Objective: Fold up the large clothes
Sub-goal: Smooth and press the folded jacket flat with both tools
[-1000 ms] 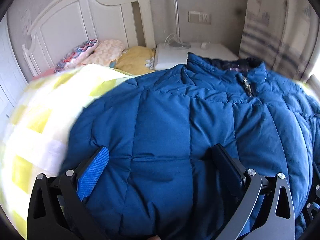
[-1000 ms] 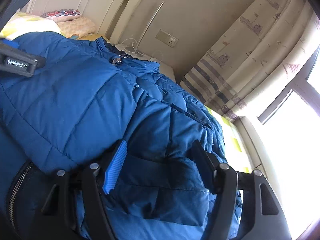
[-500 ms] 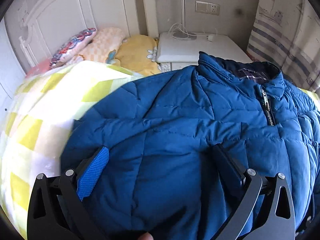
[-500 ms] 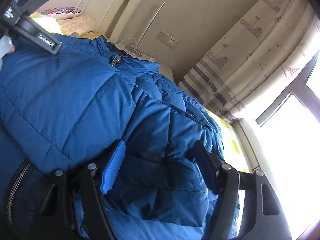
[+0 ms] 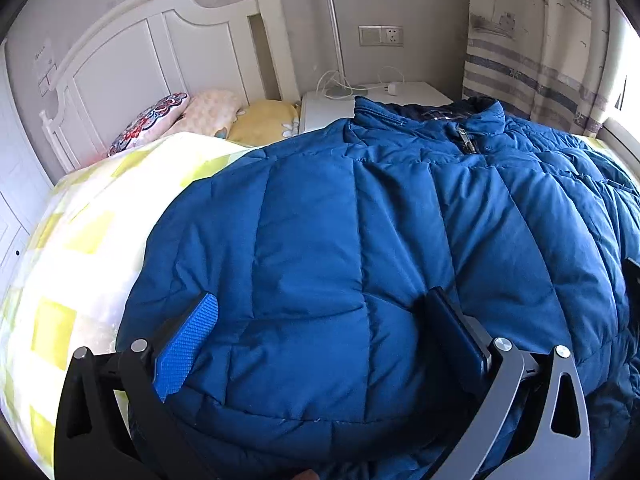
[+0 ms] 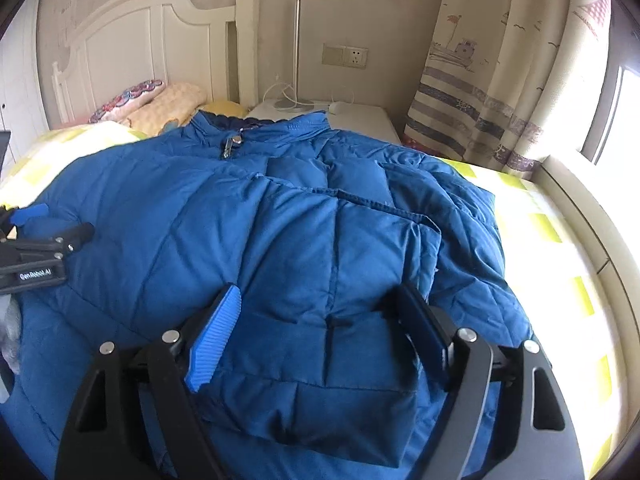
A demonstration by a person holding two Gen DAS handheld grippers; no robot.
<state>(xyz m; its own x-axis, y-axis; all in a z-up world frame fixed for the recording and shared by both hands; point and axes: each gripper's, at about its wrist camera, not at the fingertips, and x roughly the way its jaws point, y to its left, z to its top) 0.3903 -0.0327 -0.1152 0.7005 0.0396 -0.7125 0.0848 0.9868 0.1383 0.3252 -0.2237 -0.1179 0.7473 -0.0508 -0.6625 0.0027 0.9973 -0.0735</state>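
We see one puffy quilted blue jacket (image 5: pixel 360 248) on the bed (image 5: pixel 80 240); left gripper (image 5: pixel 320 320) and right gripper (image 6: pixel 316 312) each gape wide, jacket bulging between.

Blue puffer jacket (image 5: pixel 360 240) blocks mid-bed; bare checked quilt (image 5: pixel 80 240) left, strip (image 6: pixel 560 248) right; pillows (image 5: pixel 208 114), nightstand (image 6: pixel 360 114) beyond collar.

Your blue jacket (image 5: pixel 360 240) is quilted, puffy cloth with a faint sheen, closed by a metal zipper pull (image 6: pixel 228 148). Your left gripper (image 5: pixel 320 332) has matt black frames with bright metal rivets and a stippled blue pad. The bedspread (image 5: pixel 72 260) looks like soft matt cloth, the headboard (image 5: pixel 160 60) smooth white-painted wood.
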